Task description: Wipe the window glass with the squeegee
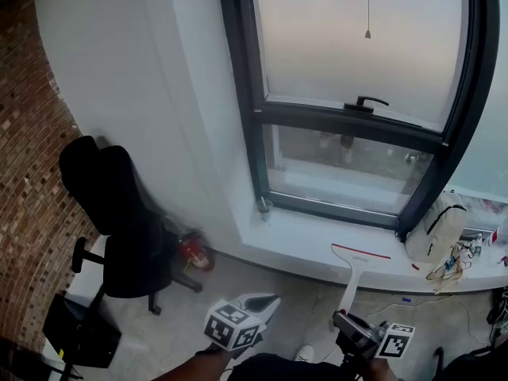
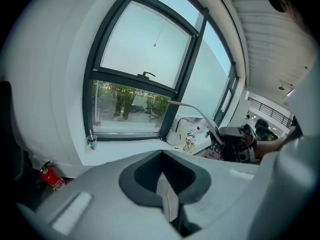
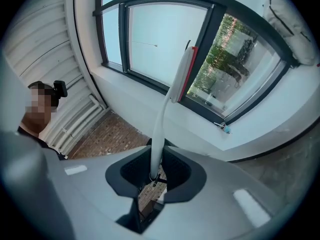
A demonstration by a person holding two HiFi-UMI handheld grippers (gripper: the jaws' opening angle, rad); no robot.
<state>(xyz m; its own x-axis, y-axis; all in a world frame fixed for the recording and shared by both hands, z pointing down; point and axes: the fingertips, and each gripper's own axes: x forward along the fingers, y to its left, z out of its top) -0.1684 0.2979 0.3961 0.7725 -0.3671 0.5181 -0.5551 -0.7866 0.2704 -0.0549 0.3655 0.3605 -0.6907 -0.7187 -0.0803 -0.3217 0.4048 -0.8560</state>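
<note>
Right gripper jaws pinch the squeegee handle, blade toward the window (left gripper jaws pressed together).

My left tongs sit closed and empty, facing the dark-framed window; to the right, the right tongs grip a white red-edged squeegee.

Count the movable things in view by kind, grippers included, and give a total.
Grippers: 2 (left gripper, right gripper)
Squeegee: 1
Office chair: 1
Fire extinguisher: 1
White bag: 1
Cup: 1
Total: 7
</note>
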